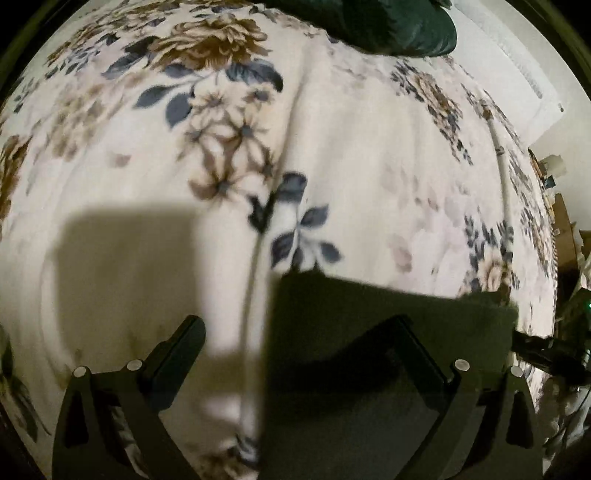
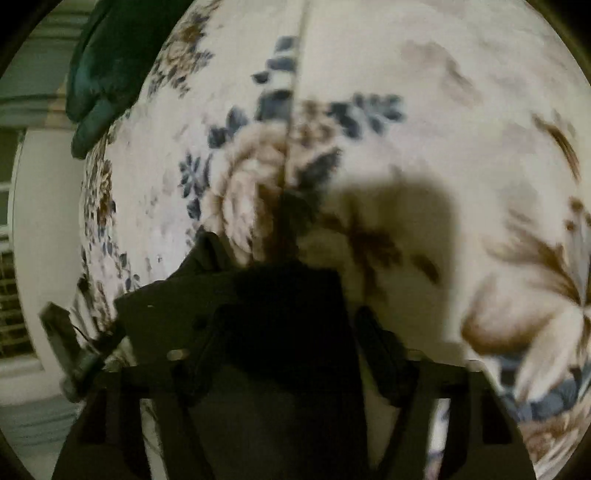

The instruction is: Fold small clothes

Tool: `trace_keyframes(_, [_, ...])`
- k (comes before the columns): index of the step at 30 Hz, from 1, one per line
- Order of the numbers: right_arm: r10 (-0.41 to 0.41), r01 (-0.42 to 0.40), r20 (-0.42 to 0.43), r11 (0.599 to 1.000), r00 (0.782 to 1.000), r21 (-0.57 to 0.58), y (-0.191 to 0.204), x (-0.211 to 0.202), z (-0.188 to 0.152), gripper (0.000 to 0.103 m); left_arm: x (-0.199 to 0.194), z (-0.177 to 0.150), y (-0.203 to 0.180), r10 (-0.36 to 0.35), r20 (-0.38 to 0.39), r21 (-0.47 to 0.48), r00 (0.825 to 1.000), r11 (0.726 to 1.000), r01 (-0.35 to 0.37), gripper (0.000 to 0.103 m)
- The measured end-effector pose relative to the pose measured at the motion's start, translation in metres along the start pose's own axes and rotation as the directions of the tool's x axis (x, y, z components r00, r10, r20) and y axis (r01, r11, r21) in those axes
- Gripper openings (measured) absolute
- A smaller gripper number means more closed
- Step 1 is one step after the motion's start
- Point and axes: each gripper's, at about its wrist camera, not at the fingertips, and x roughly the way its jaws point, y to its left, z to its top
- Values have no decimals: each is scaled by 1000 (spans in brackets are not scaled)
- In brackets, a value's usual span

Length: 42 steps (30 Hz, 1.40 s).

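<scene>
Here, nearest you, the flat dark square-cornered cloth (image 1: 369,369) lies under both tools on the cream floral fleece blanket (image 1: 369,166). Your left gripper (image 1: 299,354) has its jaws wide apart, one finger on the cloth and one on bare blanket beside it, likely poised over an edge. The right gripper (image 2: 291,332) also stands apart, straddling the cloth (nothing pinched). Beyond the cloth sits a rumpled dark green garment (image 1: 388,26). No readable writing anywhere.
</scene>
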Motion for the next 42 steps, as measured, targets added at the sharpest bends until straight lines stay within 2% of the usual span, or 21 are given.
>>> trace_keyframes(1, [-26, 26, 36, 1000, 999, -8, 6, -4, -1, 9, -1, 1, -1, -2, 3, 7, 1000, 1000, 2, 102])
trace_keyframes(5, [-62, 60, 210, 998, 976, 12, 23, -39, -3, 5, -2, 1, 0, 6, 3, 38, 1000, 999, -6, 102])
trace_keyframes(8, [-127, 119, 252, 992, 959, 44, 22, -42, 6, 5, 1, 1, 2, 12, 0, 40, 1000, 999, -12, 102])
trace_keyframes(9, [-149, 140, 250, 989, 957, 55, 22, -39, 11, 5, 0, 1, 3, 12, 0, 35, 1000, 999, -12, 102])
trace_keyframes(12, [-147, 140, 156, 988, 977, 59, 17, -15, 20, 8, -7, -3, 5, 22, 10, 37, 1000, 999, -22, 102])
trace_keyframes(14, [-121, 112, 104, 989, 987, 94, 6, -20, 17, 23, -18, -13, 6, 20, 23, 51, 1000, 998, -21, 102])
trace_keyframes(16, [-112, 102, 90, 988, 990, 115, -7, -34, 3, 52, -32, -32, 7, 15, 30, 67, 999, 998, -17, 102])
trace_keyframes(17, [-99, 89, 89, 990, 991, 108, -13, -45, -11, 55, -38, -41, 8, 17, 30, 67, 999, 998, -19, 102])
trace_keyframes(20, [-107, 103, 21, 987, 994, 125, -37, -60, -51, 58, -52, -73, 10, 13, 2, 53, 1000, 999, -13, 102])
trace_keyframes(23, [-26, 35, -44, 976, 999, 214, -65, -59, -95, 58, -60, -102, 14, 3, -43, 14, 999, 1000, -3, 102])
trace_keyframes(25, [6, 5, -42, 967, 999, 254, -75, -53, -111, 58, -62, -116, 17, 9, -63, -4, 998, 1000, -9, 102])
trace_keyframes(26, [21, -15, -20, 964, 1000, 266, -78, -52, -118, 58, -63, -122, 18, 5, -76, -11, 997, 1000, -5, 102])
trace_keyframes(27, [21, -19, -7, 965, 1000, 262, -78, -52, -122, 42, -62, -126, 17, 10, -85, -12, 996, 1000, -11, 102])
trace_keyframes(28, [16, -24, 34, 969, 999, 246, -75, -55, -127, 10, -61, -129, 16, 11, -93, -9, 996, 1000, -12, 102])
trace_keyframes(29, [-3, -12, 66, 974, 998, 228, -69, -57, -132, 5, -60, -131, 15, 10, -99, -6, 995, 1000, -10, 102])
trace_keyframes(31, [-61, 36, 125, 980, 990, 194, -57, -65, -140, 4, -59, -134, 11, 10, -108, 3, 994, 1000, -9, 102])
trace_keyframes(33, [-121, 84, 204, 980, 971, 182, -42, -83, -151, 3, -60, -136, 7, 6, -104, 13, 995, 1000, -5, 102])
trace_keyframes(36, [-176, 132, 256, 975, 951, 179, -28, -109, -161, 2, -61, -137, 5, 5, -94, 22, 996, 1000, -3, 102])
trace_keyframes(39, [-243, 209, 181, 960, 953, 187, -37, -104, -171, 2, -55, -132, 9, -13, -88, 4, 996, 1000, 13, 102])
trace_keyframes(41, [-223, 205, 59, 953, 973, 221, -56, -79, -171, 2, -51, -127, 12, -27, -80, -6, 996, 1000, 27, 102])
trace_keyframes(42, [-196, 182, 32, 951, 980, 250, -69, -73, -168, 4, -49, -123, 15, -39, -76, -7, 996, 999, 39, 102])
